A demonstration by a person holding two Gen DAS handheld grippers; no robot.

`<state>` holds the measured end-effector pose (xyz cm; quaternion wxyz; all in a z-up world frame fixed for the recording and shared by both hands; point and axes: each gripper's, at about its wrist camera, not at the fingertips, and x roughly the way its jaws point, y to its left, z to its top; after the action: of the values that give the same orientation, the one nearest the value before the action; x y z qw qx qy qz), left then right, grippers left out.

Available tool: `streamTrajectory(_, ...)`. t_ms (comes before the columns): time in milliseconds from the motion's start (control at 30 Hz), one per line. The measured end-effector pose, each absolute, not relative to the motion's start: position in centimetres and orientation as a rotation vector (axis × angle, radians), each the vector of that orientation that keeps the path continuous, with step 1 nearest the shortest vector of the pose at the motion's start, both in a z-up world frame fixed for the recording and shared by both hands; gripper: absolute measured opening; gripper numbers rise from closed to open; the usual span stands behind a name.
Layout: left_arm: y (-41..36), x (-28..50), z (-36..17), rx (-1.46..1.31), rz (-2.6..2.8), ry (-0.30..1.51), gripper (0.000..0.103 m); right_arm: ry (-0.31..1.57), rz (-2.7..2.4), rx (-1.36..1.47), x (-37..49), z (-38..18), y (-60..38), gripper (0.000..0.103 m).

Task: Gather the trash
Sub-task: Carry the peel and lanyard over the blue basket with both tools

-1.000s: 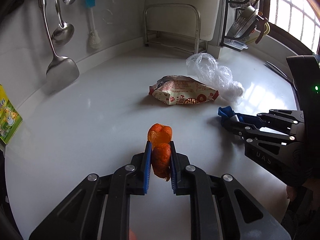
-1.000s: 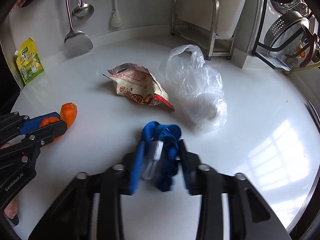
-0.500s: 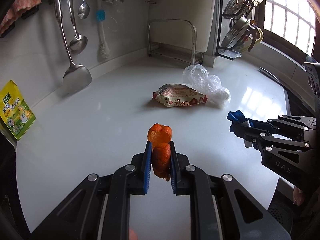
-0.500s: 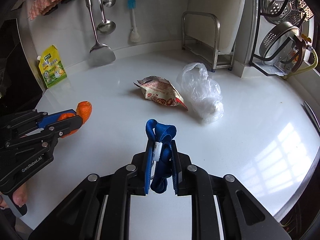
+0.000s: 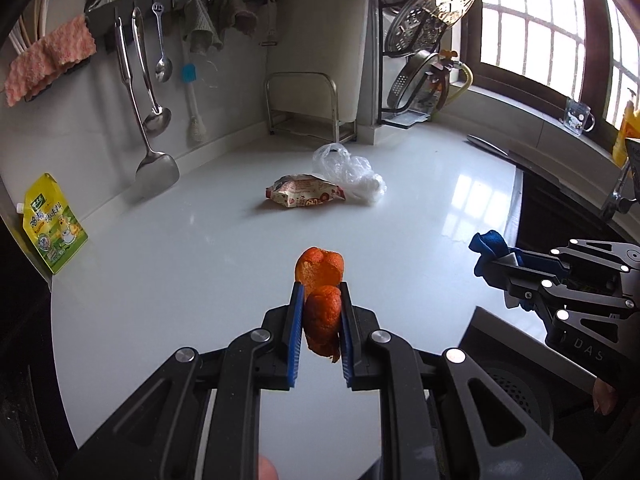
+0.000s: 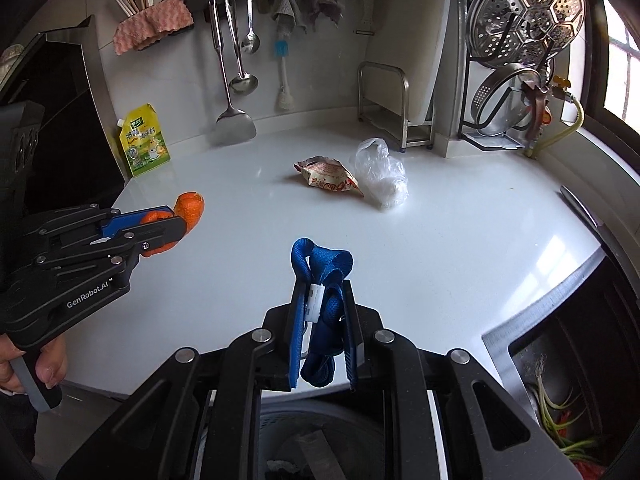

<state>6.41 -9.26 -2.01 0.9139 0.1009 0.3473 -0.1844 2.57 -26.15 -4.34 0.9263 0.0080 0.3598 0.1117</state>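
My left gripper (image 5: pixel 319 296) is shut on a piece of orange peel (image 5: pixel 322 312), held above the front edge of the white counter (image 5: pixel 200 248); it also shows at the left of the right wrist view (image 6: pixel 182 222). My right gripper (image 6: pixel 321 292) is shut on a folded blue strap (image 6: pixel 324 276) with a white tag; it also shows at the right of the left wrist view (image 5: pixel 490 268). A printed snack wrapper (image 5: pixel 304 196) and a crumpled clear plastic bag (image 5: pixel 352 174) lie side by side at the counter's middle, far from both grippers.
A bin opening (image 6: pixel 304 448) lies below the counter's front edge, under my right gripper. A sink (image 6: pixel 560 400) with green scraps is at the right. A yellow-green pouch (image 5: pixel 54 222), hanging utensils (image 5: pixel 150 116), a metal rack (image 5: pixel 304 108) and a steamer rack (image 6: pixel 516 60) line the back wall.
Both grippers have pulled back and up from the counter toward its front edge, each keeping its item. The wrapper and plastic bag look farther away and have not moved.
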Motion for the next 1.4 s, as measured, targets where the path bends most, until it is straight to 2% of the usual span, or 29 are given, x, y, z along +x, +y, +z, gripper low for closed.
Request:
streamTrajectory(267,-10.7,0.4,-2.3,0.213,-0.435,0.723,0.016,0.755,0.207,0.023,-3.8,-5.5,-26.7,0.017)
streamTrajectory(667,-11.7,-5.9,-5.9,0.268,-0.423,0.794,0.017,0.786,0.176,0.077,-11.5,-8.5,-27.0,0.017)
streamTrajectory(967,-12.5,-9.1,-7.6,0.283,-0.445,0.823,0.017,0.829,0.155,0.094,-15.0,-11.3,-27.2,0.017)
streamTrajectory(1400,-14.0,-10.7,-9.1,0.31,-0.464,0.84,0.017,0.838,0.131,0.117,-16.4,-12.2,-28.5,0.017)
